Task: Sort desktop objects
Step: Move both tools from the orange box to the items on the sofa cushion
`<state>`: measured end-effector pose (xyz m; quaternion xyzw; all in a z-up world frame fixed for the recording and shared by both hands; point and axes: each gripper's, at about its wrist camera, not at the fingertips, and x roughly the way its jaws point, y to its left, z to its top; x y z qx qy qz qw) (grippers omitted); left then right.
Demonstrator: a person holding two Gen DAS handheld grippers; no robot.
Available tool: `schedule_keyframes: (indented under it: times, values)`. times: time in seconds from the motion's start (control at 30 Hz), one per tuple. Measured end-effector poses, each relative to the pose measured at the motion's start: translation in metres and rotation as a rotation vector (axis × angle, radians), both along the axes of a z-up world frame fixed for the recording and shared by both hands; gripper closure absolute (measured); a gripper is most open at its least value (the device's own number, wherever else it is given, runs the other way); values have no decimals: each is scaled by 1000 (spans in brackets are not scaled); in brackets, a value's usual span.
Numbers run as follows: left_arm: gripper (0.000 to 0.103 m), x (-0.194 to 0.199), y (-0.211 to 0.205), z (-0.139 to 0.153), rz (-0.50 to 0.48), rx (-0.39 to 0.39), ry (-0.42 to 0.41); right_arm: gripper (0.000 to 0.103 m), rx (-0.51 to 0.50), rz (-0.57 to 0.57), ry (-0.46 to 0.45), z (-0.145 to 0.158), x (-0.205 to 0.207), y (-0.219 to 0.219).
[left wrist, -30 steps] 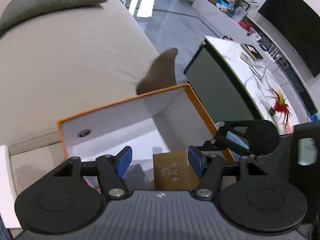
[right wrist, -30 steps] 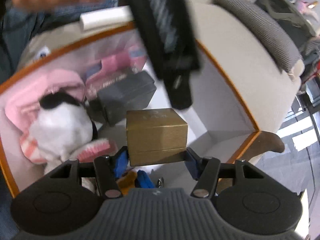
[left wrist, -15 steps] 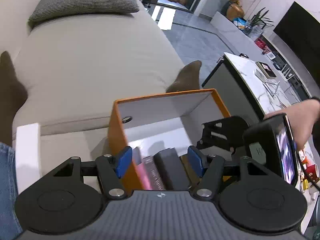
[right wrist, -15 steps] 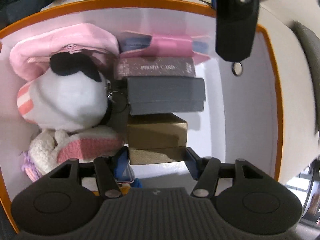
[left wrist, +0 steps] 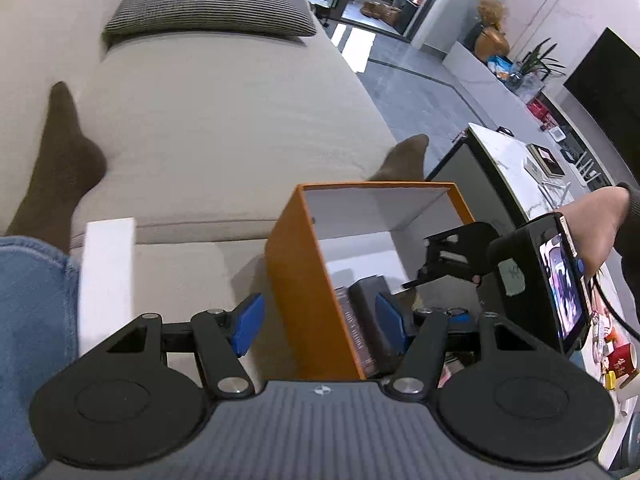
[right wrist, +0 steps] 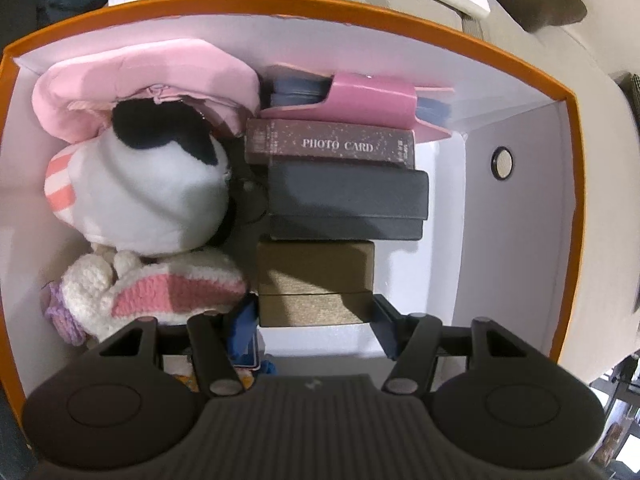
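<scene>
I am holding my right gripper [right wrist: 314, 322] pointing almost straight down into the orange box [right wrist: 570, 208], its jaws standing wide on either side of the gold box [right wrist: 316, 282]; the pads look to be touching its two ends, though I cannot tell from this angle whether they are really pressing. The gold box is lying on the floor of the orange box, touching the grey case [right wrist: 346, 204] above it in the picture, with the maroon photo card box [right wrist: 330, 144] beyond that and a pink wallet [right wrist: 372, 100] against the far wall. To the left of the gold box the white plush toy [right wrist: 148, 204] with a pink hat and a knitted pink-and-white slipper [right wrist: 160, 292] are filling that side. My left gripper [left wrist: 316, 324] is tilting downward outside the orange box, jaws wide and holding nothing, straddling the box's near orange wall [left wrist: 304, 280]: one pad is hanging outside over the sofa [left wrist: 224, 120], the other inside beside the grey case. The orange box is sitting on the sofa edge, with a white lid [left wrist: 106, 276] lying to its left and my socked feet resting on the cushion beyond.
</scene>
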<state>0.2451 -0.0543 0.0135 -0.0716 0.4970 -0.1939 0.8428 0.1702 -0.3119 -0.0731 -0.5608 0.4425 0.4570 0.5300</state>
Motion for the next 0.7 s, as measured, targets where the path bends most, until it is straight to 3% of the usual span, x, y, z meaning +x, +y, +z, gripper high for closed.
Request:
schedule_keyframes:
  times: [0.1,0.17,0.33,0.53,0.6,0.7]
  values:
    - [31,-9,8,6,13,21,-9,38,-23,-11,-6,2,-1,-4]
    - [31,-17,16,12,25,36,-21,30,-31,-24,-26,6,-2,-7]
    - [33,-42,42,30,45,90,-35,30,-2,-81,-92,32,-9,-17]
    - [35,-77,72,60,72,215,-93,38,259,-249,-189,99,-41,-13]
    - [36,-91,80,67,68,244,-96,38,361,-315,-211,109,-29,33]
    - [36,-109,92,69,66,266,-86,39,494,-414,-194,131,-45,79]
